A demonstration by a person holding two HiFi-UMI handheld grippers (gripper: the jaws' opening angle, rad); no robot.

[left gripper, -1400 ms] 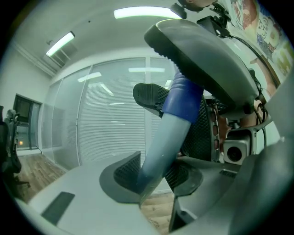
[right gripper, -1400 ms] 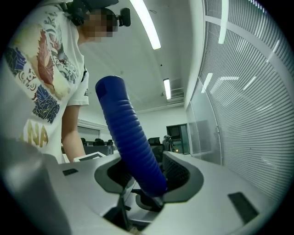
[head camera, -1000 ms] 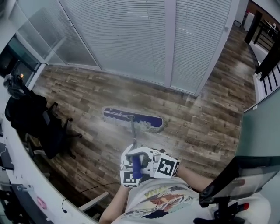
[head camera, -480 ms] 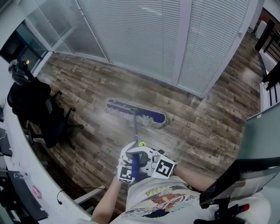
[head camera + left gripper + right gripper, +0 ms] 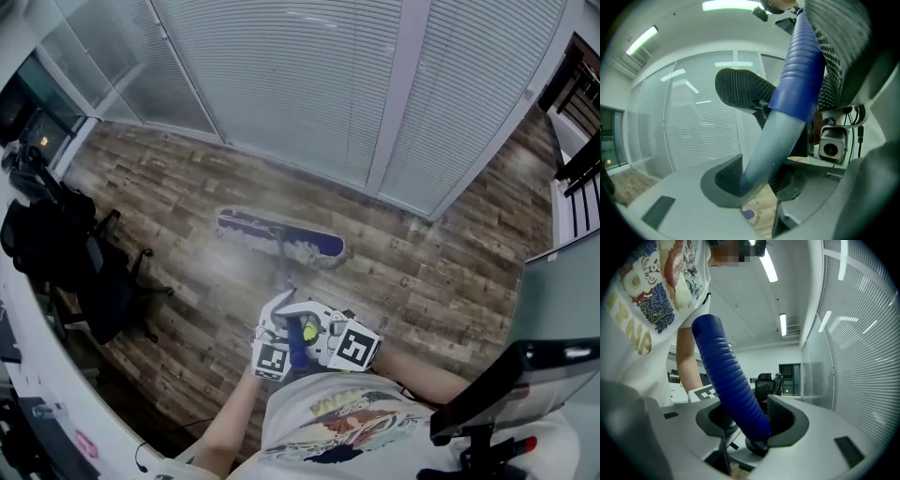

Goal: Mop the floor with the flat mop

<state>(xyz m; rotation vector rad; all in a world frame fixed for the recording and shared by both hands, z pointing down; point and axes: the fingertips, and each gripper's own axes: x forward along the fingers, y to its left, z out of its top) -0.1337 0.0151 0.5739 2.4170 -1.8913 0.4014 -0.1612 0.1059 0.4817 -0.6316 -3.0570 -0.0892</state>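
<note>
The flat mop's blue head (image 5: pixel 279 240) with its pale fringe lies on the wood floor (image 5: pixel 441 272) in front of the blinds. Its thin pole (image 5: pixel 284 272) runs back to my two grippers, which sit side by side just ahead of the person's shirt. The left gripper (image 5: pixel 281 342) has the grey pole (image 5: pixel 780 131) between its pads; its jaws (image 5: pixel 757 185) are opening slightly, with the pads still on the pole. Higher up, the right gripper (image 5: pixel 323 342) is shut on the ribbed blue grip (image 5: pixel 729 380), which crosses its jaws (image 5: pixel 750 425).
A glass wall with white blinds (image 5: pixel 309 84) stands just behind the mop head. A black office chair draped with dark clothing (image 5: pixel 66 253) is at the left beside a white desk edge (image 5: pixel 28 356). A desk with a monitor (image 5: pixel 525 375) stands at the right.
The mop head has slid a little to the left over the floor. Both grippers have moved with the handle and kept their hold on it.
</note>
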